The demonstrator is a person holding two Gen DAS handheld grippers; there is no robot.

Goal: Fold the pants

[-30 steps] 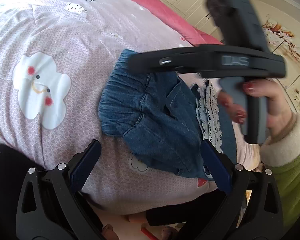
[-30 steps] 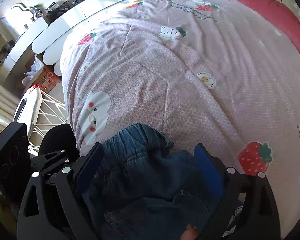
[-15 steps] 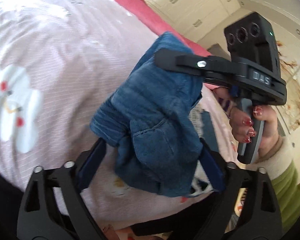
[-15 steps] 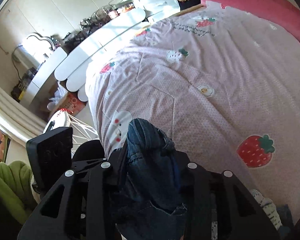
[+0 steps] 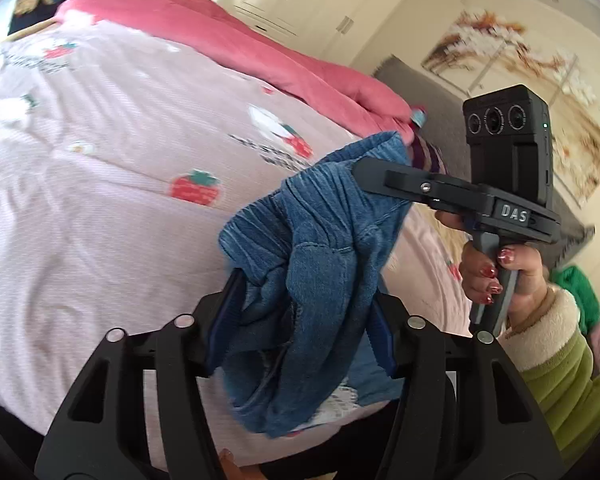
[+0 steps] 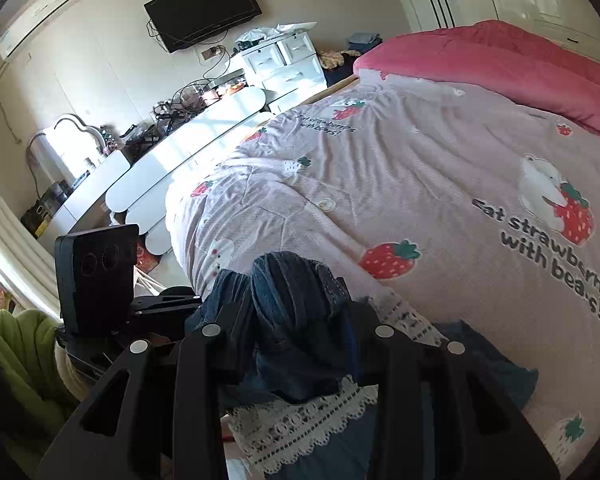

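Note:
Small blue denim pants (image 5: 316, 264) with a white lace trim (image 6: 300, 424) hang bunched in the air above the near edge of the bed. My left gripper (image 5: 300, 312) is shut on the lower bunch of denim. My right gripper (image 6: 296, 320) is shut on the waistband end (image 6: 292, 280); it also shows in the left wrist view (image 5: 384, 180), gripping the top of the pants from the right. The rest of the fabric droops toward the quilt.
The bed has a pink quilt (image 6: 420, 184) with strawberry and bear prints and a red blanket (image 6: 500, 60) along its far side. A white bench (image 6: 188, 152) and a cluttered dresser (image 6: 280, 64) stand past the bed's left side. More clothes (image 5: 580, 300) lie at right.
Both grippers closed on the pants and lifted them off the quilt. The left gripper went from open to shut on the denim, and both views tilted up toward the room.

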